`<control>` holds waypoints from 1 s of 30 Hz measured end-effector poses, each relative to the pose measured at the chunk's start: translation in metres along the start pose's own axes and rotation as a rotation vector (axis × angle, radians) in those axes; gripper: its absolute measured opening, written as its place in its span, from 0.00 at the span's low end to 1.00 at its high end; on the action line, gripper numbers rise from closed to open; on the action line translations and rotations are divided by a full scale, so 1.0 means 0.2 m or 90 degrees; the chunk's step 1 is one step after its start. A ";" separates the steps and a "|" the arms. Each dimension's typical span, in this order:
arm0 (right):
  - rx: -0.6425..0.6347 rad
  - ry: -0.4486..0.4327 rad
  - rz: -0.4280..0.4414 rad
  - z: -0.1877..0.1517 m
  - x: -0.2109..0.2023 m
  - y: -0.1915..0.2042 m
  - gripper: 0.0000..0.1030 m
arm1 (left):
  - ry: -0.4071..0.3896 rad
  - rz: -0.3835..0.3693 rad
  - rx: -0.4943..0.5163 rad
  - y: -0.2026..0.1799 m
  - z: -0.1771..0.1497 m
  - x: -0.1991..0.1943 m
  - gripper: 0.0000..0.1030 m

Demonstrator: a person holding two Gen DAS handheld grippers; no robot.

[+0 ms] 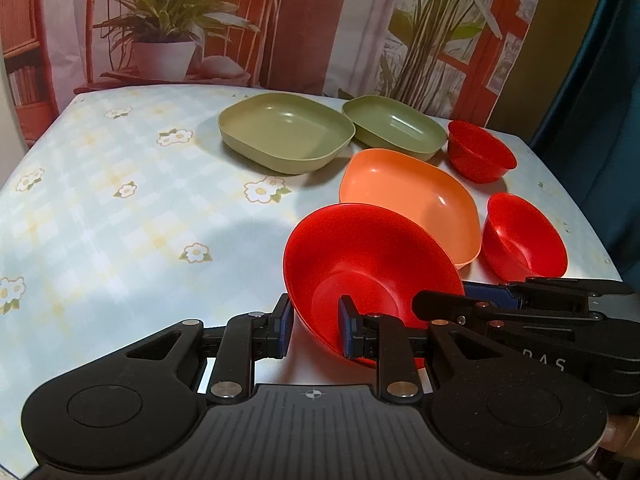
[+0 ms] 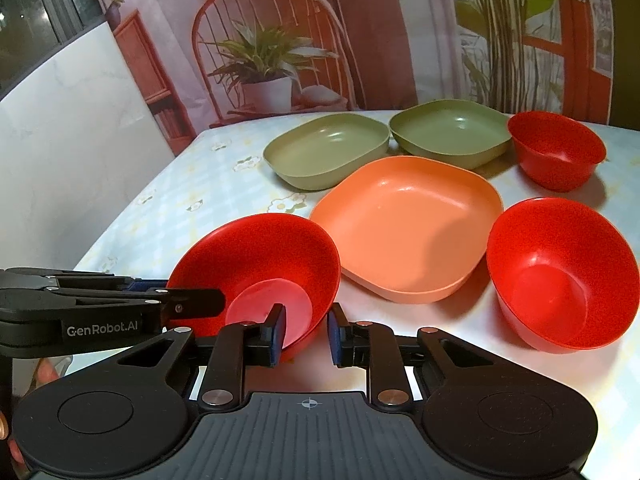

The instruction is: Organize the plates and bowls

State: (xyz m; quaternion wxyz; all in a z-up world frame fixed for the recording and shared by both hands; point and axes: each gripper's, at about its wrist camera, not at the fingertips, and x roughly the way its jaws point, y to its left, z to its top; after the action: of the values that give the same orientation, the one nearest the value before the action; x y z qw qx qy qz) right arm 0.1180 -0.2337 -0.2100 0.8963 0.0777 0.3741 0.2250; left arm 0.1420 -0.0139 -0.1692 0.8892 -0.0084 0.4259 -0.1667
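A large red bowl (image 1: 360,264) (image 2: 260,256) sits tilted at the near edge of the table, held by both grippers. My left gripper (image 1: 316,328) is shut on its near-left wall, one pad outside and one inside. My right gripper (image 2: 306,332) is shut on the near-right rim, and it also shows from the side as the right gripper (image 1: 468,300). The left gripper (image 2: 180,292) enters from the left. Behind the bowl lies an orange plate (image 1: 412,200) (image 2: 408,224). Two green plates (image 1: 286,132) (image 1: 394,126) stand side by side further back.
Two smaller red bowls (image 1: 480,152) (image 1: 524,236) stand upright to the right of the plates, near the table's right edge. The flowered tablecloth (image 1: 100,200) stretches bare to the left. A printed backdrop hangs behind the table, and a white wall (image 2: 60,160) runs along its left.
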 end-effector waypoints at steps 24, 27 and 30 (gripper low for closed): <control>0.030 -0.044 -0.019 0.26 -0.17 -0.17 0.21 | -0.009 -0.049 0.046 -0.21 0.29 0.00 0.25; 0.041 -0.050 -0.023 0.31 -0.21 -0.23 0.21 | -0.011 -0.061 0.055 -0.25 0.33 0.01 0.25; 0.041 -0.056 -0.034 0.36 -0.24 -0.29 0.21 | -0.011 -0.077 0.061 -0.32 0.37 0.04 0.25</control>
State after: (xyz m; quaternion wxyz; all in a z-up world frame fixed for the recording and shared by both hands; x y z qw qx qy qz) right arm 0.1589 -0.3058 -0.1469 0.9146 0.1066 0.3434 0.1851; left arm 0.1850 -0.0860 -0.1178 0.8805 0.0072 0.4086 -0.2401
